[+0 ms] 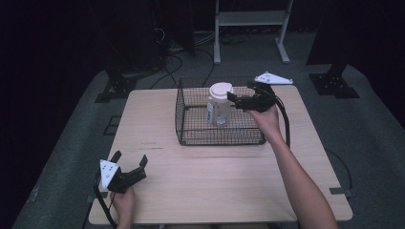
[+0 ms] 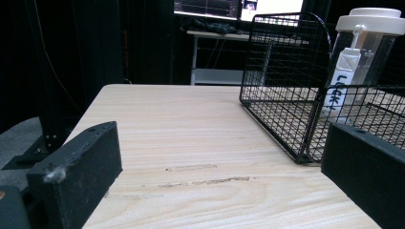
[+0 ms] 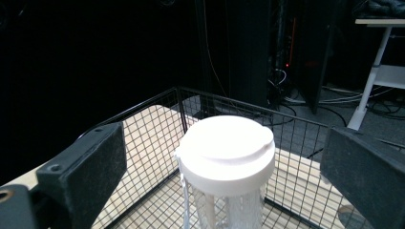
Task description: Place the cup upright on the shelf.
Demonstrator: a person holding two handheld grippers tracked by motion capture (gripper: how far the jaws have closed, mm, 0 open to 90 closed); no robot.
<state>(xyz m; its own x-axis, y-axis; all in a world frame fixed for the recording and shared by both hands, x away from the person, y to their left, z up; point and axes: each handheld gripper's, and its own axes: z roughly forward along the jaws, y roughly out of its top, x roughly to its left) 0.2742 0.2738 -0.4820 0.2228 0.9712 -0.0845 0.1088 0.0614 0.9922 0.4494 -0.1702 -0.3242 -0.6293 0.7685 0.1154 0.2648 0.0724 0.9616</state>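
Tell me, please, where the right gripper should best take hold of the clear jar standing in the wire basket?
Probably around the white lid, coming from above: the clear jar stands upright inside the wire basket, whose walls block its sides, and the right gripper already has open jaws either side of the lid.

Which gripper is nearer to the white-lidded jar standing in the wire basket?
Right. The right gripper is open at the jar, its jaws either side of the white lid. The left gripper rests open near the table's front left corner, outside the wire basket.
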